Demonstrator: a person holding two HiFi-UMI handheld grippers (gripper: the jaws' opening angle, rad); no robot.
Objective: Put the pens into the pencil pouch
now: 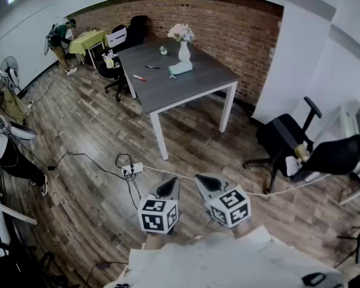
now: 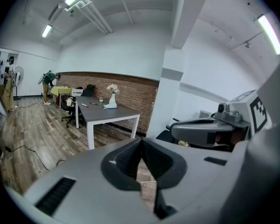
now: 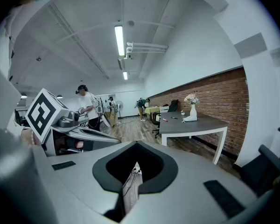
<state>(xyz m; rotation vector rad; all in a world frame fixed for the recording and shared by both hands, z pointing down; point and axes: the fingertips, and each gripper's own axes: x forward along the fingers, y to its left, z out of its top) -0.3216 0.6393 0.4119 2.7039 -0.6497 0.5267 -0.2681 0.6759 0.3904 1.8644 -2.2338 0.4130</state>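
Near the top centre of the head view, the pouch [image 1: 180,68] lies on the grey table [image 1: 186,87] beside a vase [image 1: 184,51], with a red pen [image 1: 139,77] and a dark pen [image 1: 152,67] loose to its left — so nothing looks done yet. At the bottom centre, well apart from all that, the left gripper [image 1: 170,185] and right gripper [image 1: 205,180] both have their jaws closed together on nothing — the whole job remains
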